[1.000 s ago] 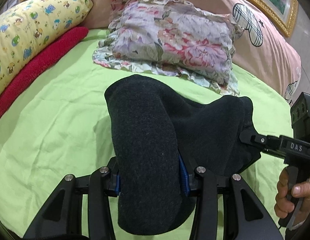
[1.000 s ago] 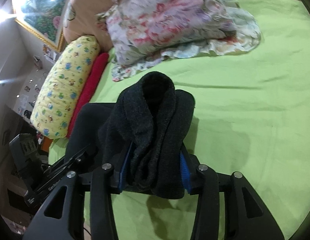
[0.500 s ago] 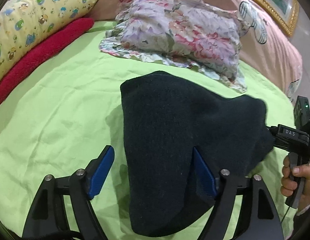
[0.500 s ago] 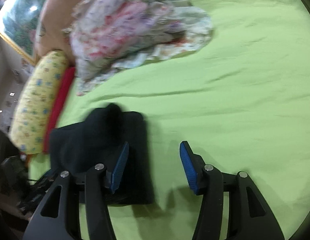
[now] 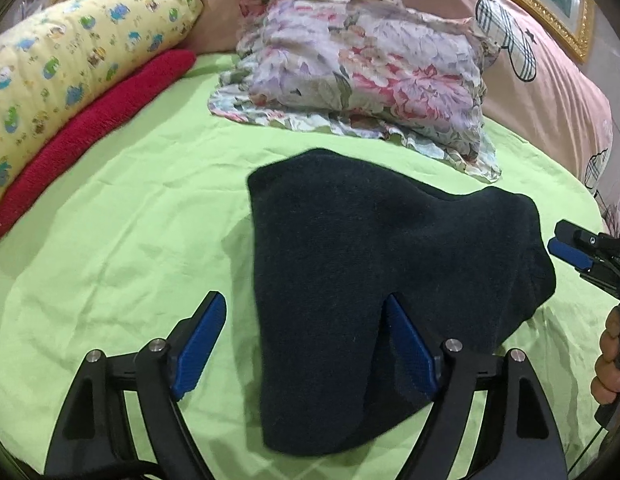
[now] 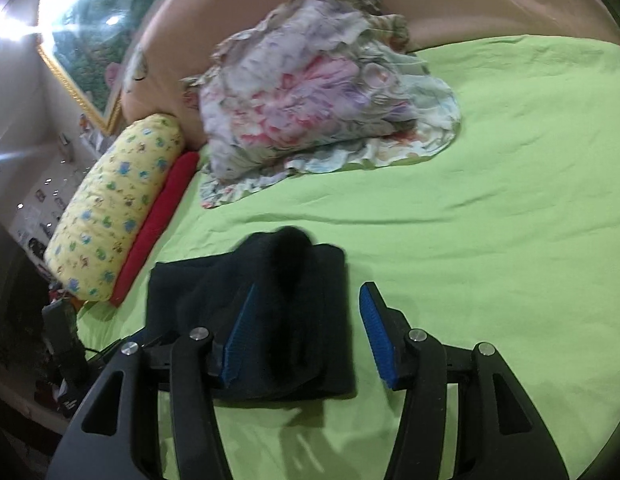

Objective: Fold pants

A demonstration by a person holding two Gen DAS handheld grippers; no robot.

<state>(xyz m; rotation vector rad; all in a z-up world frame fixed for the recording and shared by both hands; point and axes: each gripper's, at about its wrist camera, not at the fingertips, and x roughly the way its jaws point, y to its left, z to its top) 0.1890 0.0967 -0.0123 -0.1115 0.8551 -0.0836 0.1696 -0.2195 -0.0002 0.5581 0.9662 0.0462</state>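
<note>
The dark navy pants [image 5: 369,272] lie folded in a thick bundle on the green bed sheet [image 5: 130,220]. My left gripper [image 5: 306,344] is open, its jaws wide apart, with the near edge of the bundle between them and untouched. In the right wrist view the pants [image 6: 270,312] lie at the lower left. My right gripper [image 6: 306,336] is open, its left pad over the bundle's near edge. The right gripper also shows at the far right of the left wrist view [image 5: 577,252].
A floral quilt [image 5: 369,68] is heaped behind the pants. A yellow printed bolster [image 5: 70,68] and a red towel roll [image 5: 90,132] lie along the left. A pink headboard pillow [image 5: 529,80] is at the back. Green sheet [image 6: 489,240] spreads to the right.
Both grippers were shut on the pants a second ago; they have opened and let go. The bundle has dropped flat onto the sheet and both grippers have drawn back a little.
</note>
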